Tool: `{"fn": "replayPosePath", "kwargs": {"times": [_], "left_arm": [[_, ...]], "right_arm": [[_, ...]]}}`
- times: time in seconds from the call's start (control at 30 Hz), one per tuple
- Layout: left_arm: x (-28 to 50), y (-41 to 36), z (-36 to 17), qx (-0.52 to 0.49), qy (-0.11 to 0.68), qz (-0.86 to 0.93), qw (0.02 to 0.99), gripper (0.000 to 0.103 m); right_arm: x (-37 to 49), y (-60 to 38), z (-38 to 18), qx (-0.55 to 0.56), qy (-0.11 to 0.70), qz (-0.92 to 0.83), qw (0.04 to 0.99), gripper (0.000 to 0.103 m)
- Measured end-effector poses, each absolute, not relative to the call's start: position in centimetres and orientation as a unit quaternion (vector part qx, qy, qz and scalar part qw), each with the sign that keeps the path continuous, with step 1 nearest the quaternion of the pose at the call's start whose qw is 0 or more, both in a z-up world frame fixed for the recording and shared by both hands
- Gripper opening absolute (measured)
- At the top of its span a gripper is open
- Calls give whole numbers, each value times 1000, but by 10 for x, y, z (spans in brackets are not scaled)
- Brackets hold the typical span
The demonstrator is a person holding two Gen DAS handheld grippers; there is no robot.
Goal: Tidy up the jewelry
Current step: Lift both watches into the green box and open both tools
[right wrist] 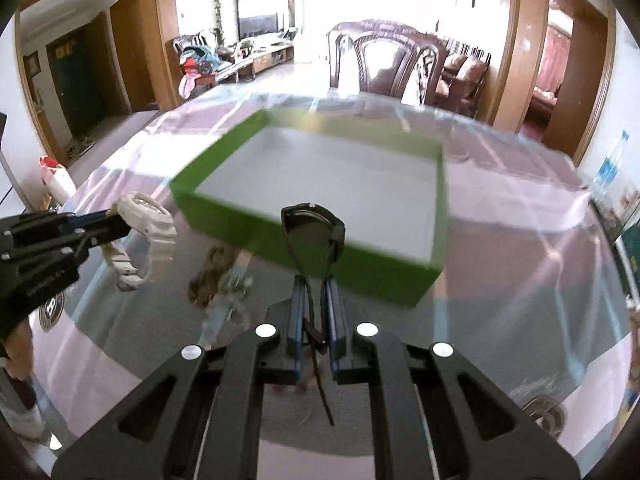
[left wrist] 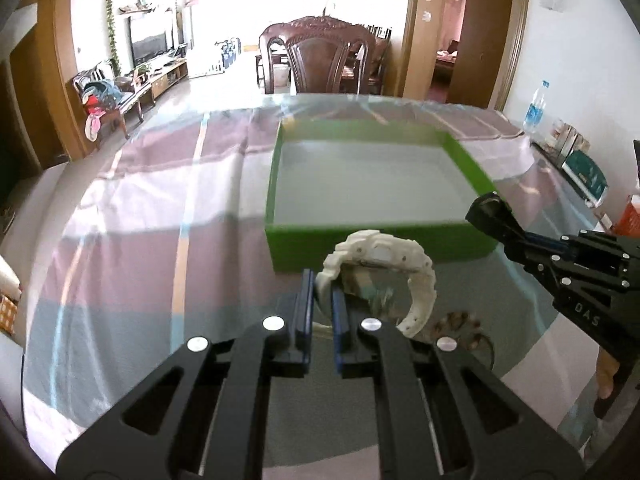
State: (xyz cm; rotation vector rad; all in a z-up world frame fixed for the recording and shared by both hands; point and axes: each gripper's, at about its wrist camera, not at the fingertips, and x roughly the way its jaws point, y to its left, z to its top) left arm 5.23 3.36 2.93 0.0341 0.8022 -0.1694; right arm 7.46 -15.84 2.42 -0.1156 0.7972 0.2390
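Watches both up: left gripper (left wrist: pixel 322 294) pinches white watch (left wrist: pixel 380 268), right gripper (right wrist: pixel 316 292) pinches black watch (right wrist: pixel 314 226); green box (left wrist: pixel 376 236) lies just ahead, empty.

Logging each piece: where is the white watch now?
The white watch hangs from the left tongs, just before the green box's near wall.

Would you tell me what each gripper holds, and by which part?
Left gripper: white watch, by its strap. Right gripper: black watch, by its strap.
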Motion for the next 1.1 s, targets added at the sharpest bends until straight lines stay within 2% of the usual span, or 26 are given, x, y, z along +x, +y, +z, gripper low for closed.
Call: {"fn": "replayPosePath", "kwargs": {"times": [0.13, 0.47, 0.53, 0.57, 0.6, 0.63, 0.73, 0.87, 1.03, 1.1], "left_arm": [[91, 29, 39, 30, 388, -63, 919, 9], [163, 29, 15, -16, 421, -41, 906, 9], [173, 31, 11, -30, 426, -38, 904, 13], [176, 31, 9, -33, 427, -37, 903, 14], [178, 32, 6, -38, 430, -35, 901, 18], [180, 33, 4, -40, 432, -35, 900, 23], [168, 34, 4, -22, 425, -34, 904, 33], [131, 34, 14, 18, 406, -32, 913, 46], [92, 25, -6, 59, 422, -48, 903, 48], [88, 18, -23, 69, 438, -60, 895, 48]], "right_arm": [[105, -166, 35, -51, 383, 98, 917, 10], [157, -168, -1, -13, 431, 80, 899, 10], [159, -166, -2, -14, 431, 81, 899, 11], [159, -165, -1, -16, 429, 81, 900, 15], [158, -164, -1, -17, 426, 79, 901, 27], [155, -164, 0, -18, 422, 76, 903, 34], [136, -166, 9, -34, 407, 79, 909, 39], [98, -166, 17, -46, 400, 104, 910, 41], [67, -163, -2, -48, 418, 131, 898, 41], [62, -163, -13, -48, 421, 139, 895, 37]]}}
